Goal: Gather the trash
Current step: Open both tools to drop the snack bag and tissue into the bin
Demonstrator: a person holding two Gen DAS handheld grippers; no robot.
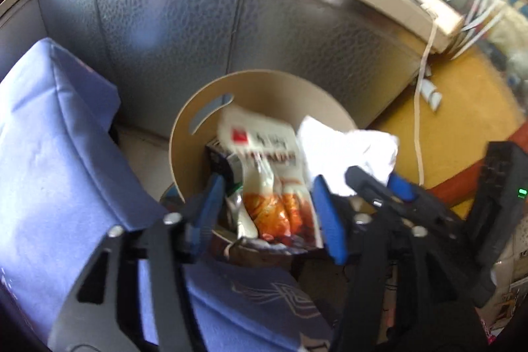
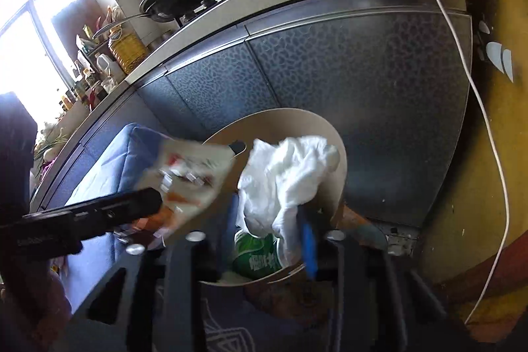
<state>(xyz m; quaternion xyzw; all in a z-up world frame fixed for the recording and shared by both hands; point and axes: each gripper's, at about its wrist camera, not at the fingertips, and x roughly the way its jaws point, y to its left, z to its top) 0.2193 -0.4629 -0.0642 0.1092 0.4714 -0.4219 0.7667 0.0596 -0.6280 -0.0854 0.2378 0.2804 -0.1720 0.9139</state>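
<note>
Both claws are hanging open over the bin [image 1: 184,134]: the left gripper [image 1: 269,213] dropping a snack wrapper [image 1: 270,170], the right gripper [image 2: 269,240] releasing crumpled tissue [image 2: 287,174]; next comes fetching more trash.

Blown-out window [image 2: 29,32] glare, motion-blurred trash, fisheye-bent dark edges.

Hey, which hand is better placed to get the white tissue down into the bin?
Right. The tissue hangs straight ahead between the open fingers of the right gripper, over the bin. The left gripper is lined up on the snack packet, with the tissue off to its side.
</note>
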